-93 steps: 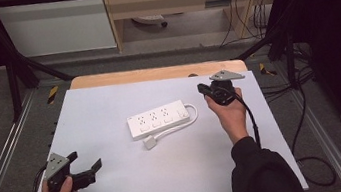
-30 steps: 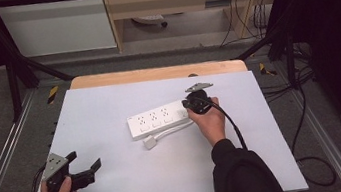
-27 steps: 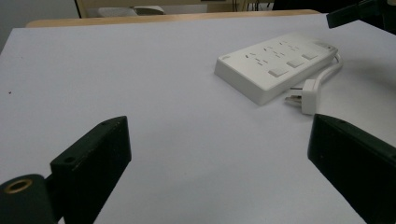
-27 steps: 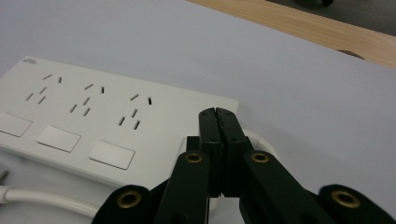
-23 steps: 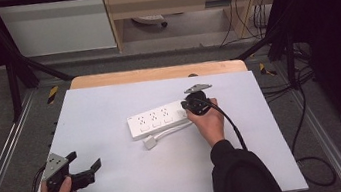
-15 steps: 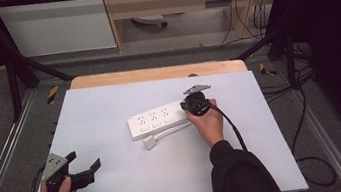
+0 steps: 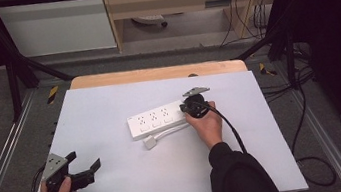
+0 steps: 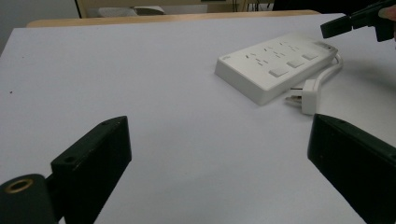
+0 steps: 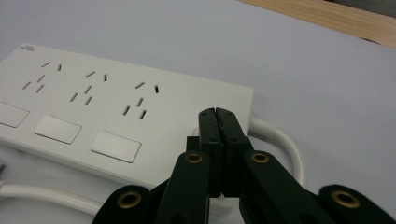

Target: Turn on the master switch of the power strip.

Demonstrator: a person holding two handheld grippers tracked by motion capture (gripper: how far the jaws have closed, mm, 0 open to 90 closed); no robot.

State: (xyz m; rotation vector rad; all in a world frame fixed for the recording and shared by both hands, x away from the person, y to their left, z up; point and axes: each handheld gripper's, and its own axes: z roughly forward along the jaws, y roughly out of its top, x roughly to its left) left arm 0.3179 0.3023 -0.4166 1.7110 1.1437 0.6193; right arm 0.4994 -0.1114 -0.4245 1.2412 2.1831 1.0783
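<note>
Compared with the earliest high view, the right gripper (image 7: 194, 106) has been carried from the right side of the table down to the right-hand end of the white power strip (image 7: 157, 120), while the left gripper (image 7: 82, 171) has been kept at the near left corner. Seen from above, the strip lies near the middle of the white tabletop (image 7: 108, 99), with its cable looped just in front of it and the plug (image 7: 150, 142) resting close beside the near edge. No containers are seen on the table.

From the left gripper view, the left gripper (image 8: 219, 154) is seen released, its jaws spread wide over bare tabletop, well apart from the power strip (image 8: 275, 65) and the plug (image 8: 306, 91) beyond.

From the right gripper view, the right gripper (image 9: 218, 115) is seen clenched, jaws pressed together with nothing between them, the tips set over the strip's end where the cable (image 9: 285, 140) leaves the housing; whether they touch the power strip (image 9: 116, 102) cannot be told. The step in hand is judged to be a press with closed tips at that end, probably on a switch hidden beneath them. A short, straight downward push is called for next, with the strip kept from sliding.
</note>
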